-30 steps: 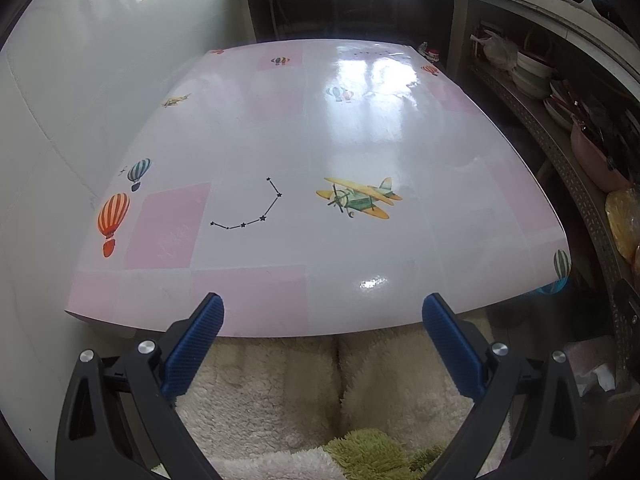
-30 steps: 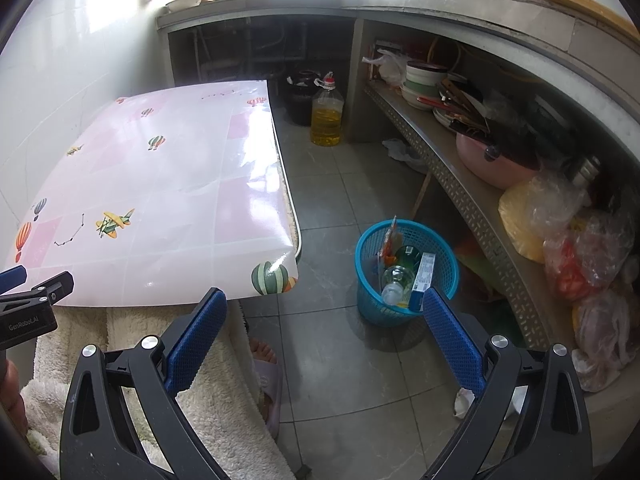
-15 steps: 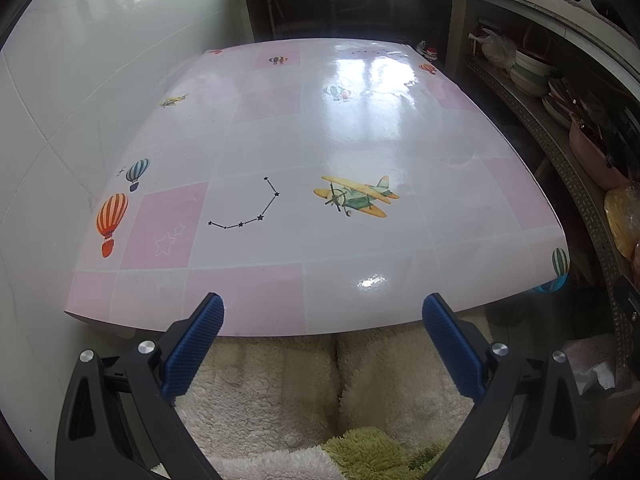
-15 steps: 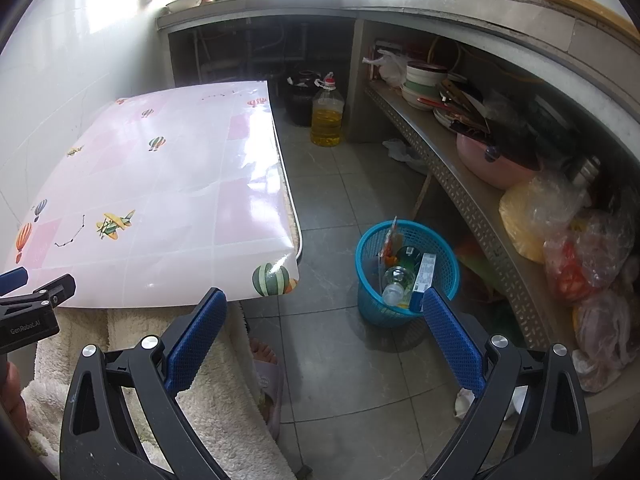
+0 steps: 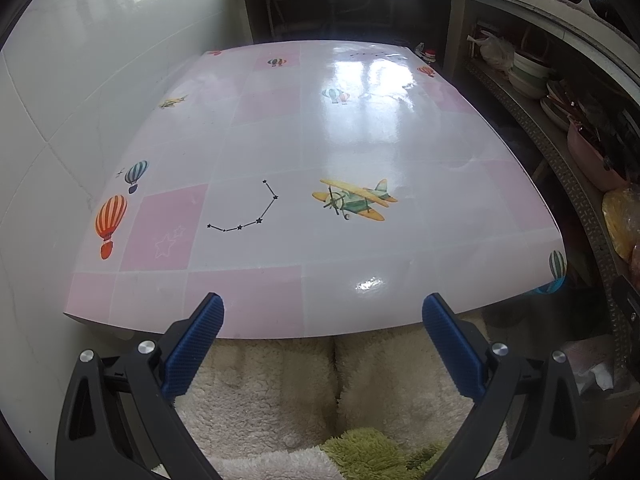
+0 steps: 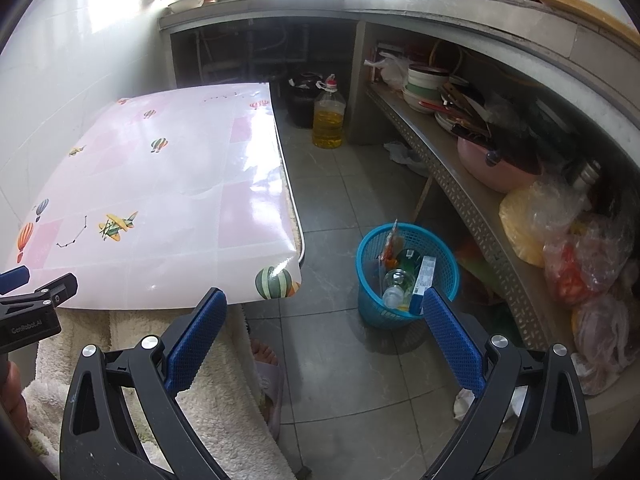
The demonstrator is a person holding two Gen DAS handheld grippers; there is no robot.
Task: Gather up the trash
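Note:
A blue plastic basket [image 6: 440, 244] stands on the tiled floor right of the low table and holds a clear bottle [image 6: 394, 284], a carton [image 6: 422, 280] and a wrapper [image 6: 390, 244]. My right gripper [image 6: 322, 304] is open and empty, held above the floor just in front of the basket. My left gripper [image 5: 322, 312] is open and empty at the near edge of the table [image 5: 280, 152], which has a pink-and-white cloth with balloons and a plane. The left gripper also shows in the right wrist view [image 6: 24, 300].
A long metal shelf [image 6: 460, 184] on the right carries bowls, a pink pot and plastic bags. A bottle of yellow oil [image 6: 328, 122] stands on the floor at the back. White tissue [image 6: 464, 400] lies under the shelf. A fluffy cream throw [image 5: 320, 392] lies under my grippers.
The left wrist view has dropped slightly, so the table sits a little higher in frame. The right gripper and the basket have not visibly moved.

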